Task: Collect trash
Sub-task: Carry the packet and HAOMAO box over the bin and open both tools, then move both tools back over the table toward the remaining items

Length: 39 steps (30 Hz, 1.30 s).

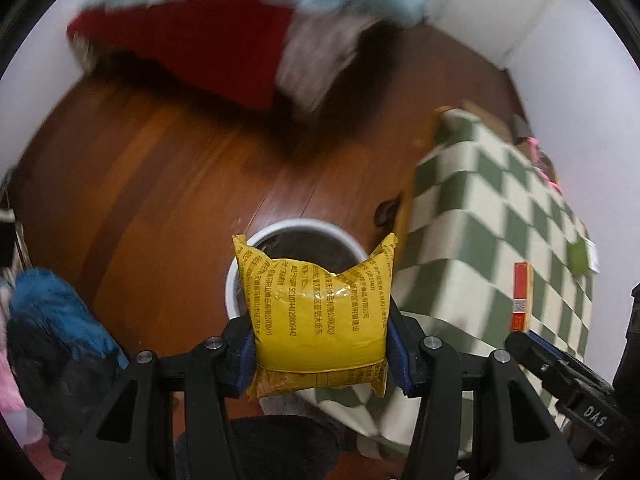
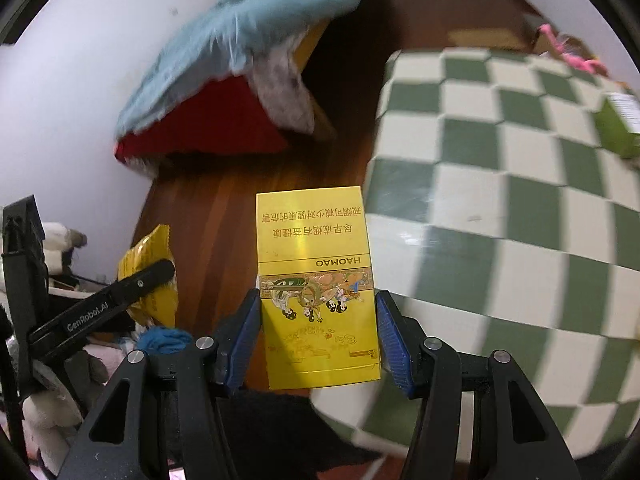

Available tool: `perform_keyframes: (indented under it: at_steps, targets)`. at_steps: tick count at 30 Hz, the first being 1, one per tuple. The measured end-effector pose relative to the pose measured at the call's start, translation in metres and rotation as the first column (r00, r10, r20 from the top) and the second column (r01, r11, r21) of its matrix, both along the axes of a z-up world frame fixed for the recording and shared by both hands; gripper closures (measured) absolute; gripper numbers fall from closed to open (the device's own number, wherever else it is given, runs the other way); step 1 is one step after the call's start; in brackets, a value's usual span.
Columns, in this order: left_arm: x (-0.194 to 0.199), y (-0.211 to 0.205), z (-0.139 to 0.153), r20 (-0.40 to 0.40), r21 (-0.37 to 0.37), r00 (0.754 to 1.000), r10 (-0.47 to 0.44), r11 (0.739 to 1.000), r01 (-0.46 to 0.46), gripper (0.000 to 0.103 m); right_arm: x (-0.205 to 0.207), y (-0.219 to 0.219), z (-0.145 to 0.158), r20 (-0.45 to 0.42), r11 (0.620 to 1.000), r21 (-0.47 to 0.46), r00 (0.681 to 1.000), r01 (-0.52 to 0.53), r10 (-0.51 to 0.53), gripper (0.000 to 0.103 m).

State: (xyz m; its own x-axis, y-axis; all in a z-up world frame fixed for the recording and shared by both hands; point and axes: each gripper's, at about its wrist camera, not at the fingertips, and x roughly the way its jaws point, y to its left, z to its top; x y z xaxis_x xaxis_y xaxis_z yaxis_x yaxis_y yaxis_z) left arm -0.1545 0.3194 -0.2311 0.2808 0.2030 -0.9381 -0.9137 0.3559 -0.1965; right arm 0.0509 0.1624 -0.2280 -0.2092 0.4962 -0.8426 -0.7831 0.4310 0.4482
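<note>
Gripping yellow packet [image 1: 318, 322], left gripper [image 1: 320, 344] above white bin [image 1: 234, 280], dark inside.

White round bin [image 1: 236, 280] was mostly hidden behind puffy yellow printed packet [image 1: 316, 312]. Green-and-white checked tablecloth [image 2: 500, 208] and pale blue fluffy fabric [image 2: 240, 32] were motion-blurred. Small green box [image 2: 618, 128] was cut off at right edge.
</note>
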Motion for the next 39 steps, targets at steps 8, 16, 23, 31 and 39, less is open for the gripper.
perform_keyframes:
  at_steps: [8,16,23,31,39]
  targets:
    - [-0.023,0.053,-0.088,-0.043,-0.171,0.996,0.08,0.982,-0.086,0.011,-0.027,0.103,-0.082,0.018,0.982,-0.161,0.995,-0.098,0.102,0.044]
    - [-0.043,0.053,-0.098,-0.116,-0.133,0.984,0.137,0.979,-0.152,0.004,-0.043,0.148,-0.13,0.046,0.951,-0.267,0.984,-0.155,0.174,0.016]
    - [-0.063,0.035,-0.079,-0.213,-0.017,0.965,0.155,0.987,-0.162,0.004,-0.055,0.137,-0.126,0.112,0.939,-0.294,0.969,-0.182,0.222,0.001]
    - [-0.068,0.007,-0.054,-0.22,0.036,0.967,0.129,0.992,-0.124,0.004,-0.068,0.101,-0.093,0.186,0.936,-0.303,0.953,-0.176,0.24,0.001]
    - [-0.07,-0.018,-0.021,-0.199,0.079,0.974,0.11,0.992,-0.096,0.004,-0.067,0.067,-0.061,0.202,0.951,-0.267,0.956,-0.154,0.212,0.001]
